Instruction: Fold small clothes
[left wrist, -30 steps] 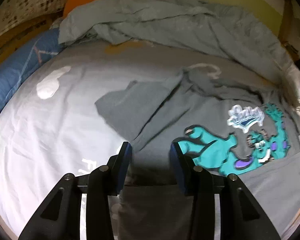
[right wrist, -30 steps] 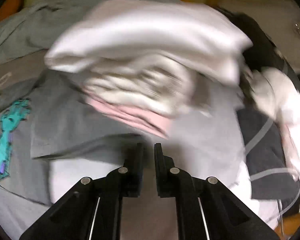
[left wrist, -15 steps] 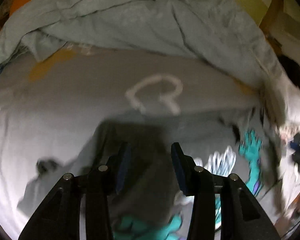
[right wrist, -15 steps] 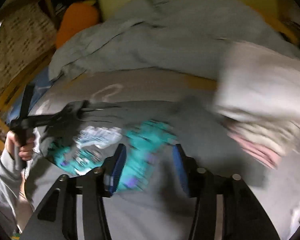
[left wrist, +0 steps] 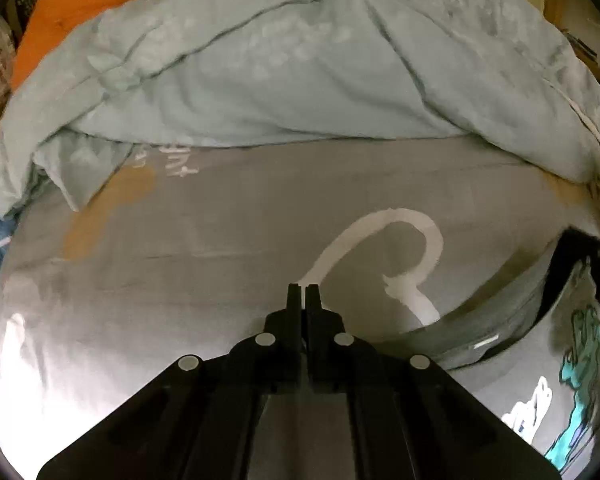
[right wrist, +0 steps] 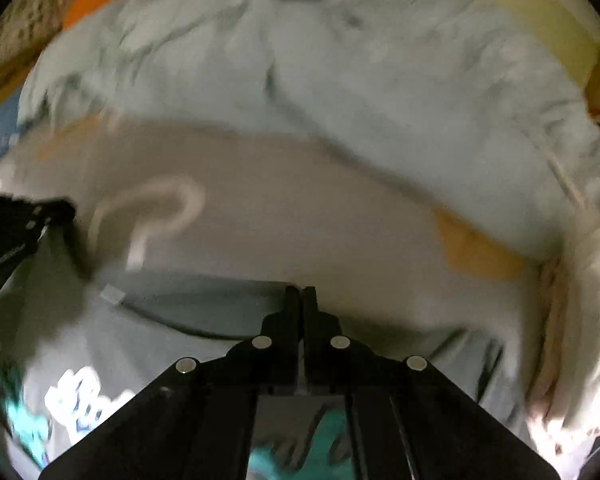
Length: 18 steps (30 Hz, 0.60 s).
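Both claws are pointed steeply down at the bed point(left wrist: 220, 264), each seen from its own wrist camera with the black fingers meeting at the middle of the picture. The left claw point(left wrist: 303, 294) is clenched, its tips pressed together over the grey sheet beside a white looped print point(left wrist: 404, 248); nothing can be made out between the pads. The right claw point(right wrist: 300, 296) is likewise clenched, its tips set at the collar edge of the grey T-shirt point(right wrist: 148, 336); whether cloth is pinched between them cannot be told, as this view is blurred.

The T-shirt, with its teal cartoon print, is spread on the sheet. In the left view only its collar and printed chest are seen at the right edge point(left wrist: 556, 360), and the right claw's black body is caught just above it. In the right view the left claw is seen as a dark shape at the left edge, near the shirt's shoulder. A crumpled pale blue quilt point(left wrist: 300, 60) is heaped across the far side of the bed, with an orange cushion point(left wrist: 76, 4) behind it.

Compared with a second ago, both claws, then parted, have just been closing. The left view then looked across the shirt's sleeve and print; the right then faced a pile of white and pink clothes.
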Motion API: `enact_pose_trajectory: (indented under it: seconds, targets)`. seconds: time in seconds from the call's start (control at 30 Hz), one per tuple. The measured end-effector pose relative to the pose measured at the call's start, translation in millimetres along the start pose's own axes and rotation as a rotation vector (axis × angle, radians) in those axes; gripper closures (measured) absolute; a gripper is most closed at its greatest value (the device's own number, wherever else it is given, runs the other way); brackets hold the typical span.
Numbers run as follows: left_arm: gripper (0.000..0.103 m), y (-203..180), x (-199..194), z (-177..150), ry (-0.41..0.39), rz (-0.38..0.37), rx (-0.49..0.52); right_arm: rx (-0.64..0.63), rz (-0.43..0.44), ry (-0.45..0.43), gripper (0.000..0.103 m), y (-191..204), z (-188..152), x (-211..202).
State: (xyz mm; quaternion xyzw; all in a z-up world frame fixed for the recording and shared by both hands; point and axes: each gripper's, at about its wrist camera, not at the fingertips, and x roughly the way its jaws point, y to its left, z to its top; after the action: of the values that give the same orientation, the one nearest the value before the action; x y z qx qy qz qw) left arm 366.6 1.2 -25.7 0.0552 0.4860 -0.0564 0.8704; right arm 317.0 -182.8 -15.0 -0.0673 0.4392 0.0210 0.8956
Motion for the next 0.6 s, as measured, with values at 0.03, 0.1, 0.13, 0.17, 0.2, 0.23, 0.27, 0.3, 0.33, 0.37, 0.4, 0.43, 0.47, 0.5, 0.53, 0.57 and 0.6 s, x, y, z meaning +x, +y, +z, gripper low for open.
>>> enact_pose_trajectory:
  seconds: [0.03,0.1,0.13,0.17,0.2,0.23,0.27,0.3,0.33,0.37,0.4,0.43,0.47,0.5,0.53,0.57,0.6]
  targets:
    - [0.103,1,5,0,0.0,0.01,-0.009,0.031,0.011,0.003,0.102,-6,6,6]
    - [0.103,-2,18,2,-0.015,0.098,0.005,0.094,0.039,0.016,0.102,-14,17,27]
    - [0.103,3,26,2,-0.002,0.129,-0.01,0.117,0.048,0.03,0.102,-11,21,41]
    - [0.101,9,31,1,0.018,0.116,-0.041,0.133,0.064,0.061,0.102,-11,21,57]
    - [0.1,17,34,-1,0.033,0.066,-0.08,0.147,0.084,0.083,0.102,-12,20,66]
    - [0.099,25,30,-4,0.011,0.014,-0.107,0.155,0.097,0.1,0.102,-12,18,73]
    - [0.093,29,20,-7,-0.025,-0.023,-0.115,0.162,0.089,0.095,0.099,-11,16,75]
    - [0.082,34,7,-9,-0.064,-0.042,-0.115,0.175,0.083,0.074,0.084,-13,13,72]
    - [0.076,39,-7,-11,-0.102,-0.045,-0.116,0.195,0.071,0.036,0.075,-16,11,67]
    - [0.066,46,-22,-12,-0.133,-0.048,-0.12,0.207,0.061,-0.001,0.052,-19,9,61]
    - [0.063,53,-35,-14,-0.154,-0.054,-0.123,0.215,0.058,-0.037,0.037,-23,7,53]
    - [0.062,62,-51,-16,-0.168,-0.063,-0.127,0.222,0.071,-0.073,0.036,-27,6,45]
    - [0.06,68,-63,-17,-0.174,-0.066,-0.134,0.23,0.101,-0.089,0.036,-31,5,38]
    - [0.056,80,-80,-24,-0.178,-0.054,-0.153,0.249,0.136,-0.09,0.036,-37,5,30]
    - [0.054,91,-89,-29,-0.179,-0.043,-0.168,0.271,0.151,-0.087,0.036,-42,5,25]
    - [0.052,101,-98,-34,-0.179,-0.036,-0.18,0.296,0.155,-0.072,0.036,-46,5,19]
    - [0.048,111,-109,-47,-0.166,-0.032,-0.185,0.31,0.135,-0.036,0.034,-48,6,16]
